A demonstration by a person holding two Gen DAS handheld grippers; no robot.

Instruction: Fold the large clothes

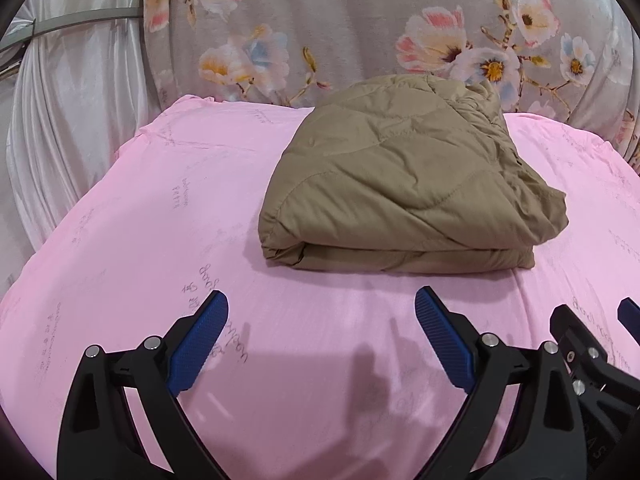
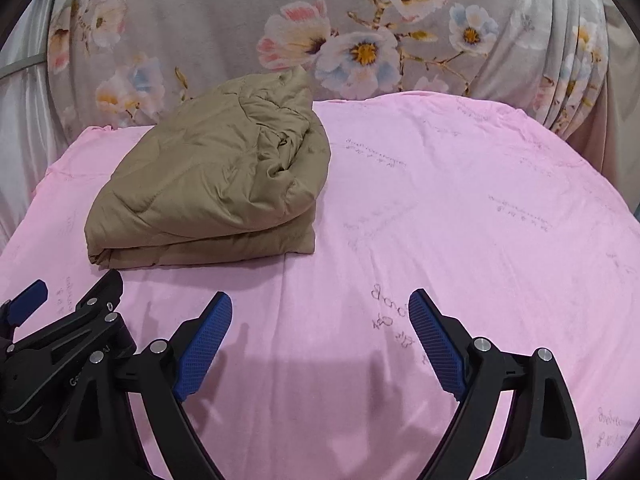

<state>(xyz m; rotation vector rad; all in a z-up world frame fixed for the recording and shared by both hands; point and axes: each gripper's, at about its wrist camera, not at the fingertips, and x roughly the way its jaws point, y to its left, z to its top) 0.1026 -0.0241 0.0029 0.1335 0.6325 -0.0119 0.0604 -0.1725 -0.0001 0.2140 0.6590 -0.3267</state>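
A tan quilted jacket lies folded into a thick bundle on the pink cloth-covered surface. It also shows in the right wrist view, toward the left. My left gripper is open and empty, hovering in front of the bundle's near edge. My right gripper is open and empty, in front of and to the right of the bundle. The right gripper's black frame shows at the lower right of the left wrist view. The left gripper's frame shows at the lower left of the right wrist view.
A grey floral fabric hangs behind the surface. A white satin curtain hangs at the far left. The pink cloth has faint printed writing and stretches wide to the right of the jacket.
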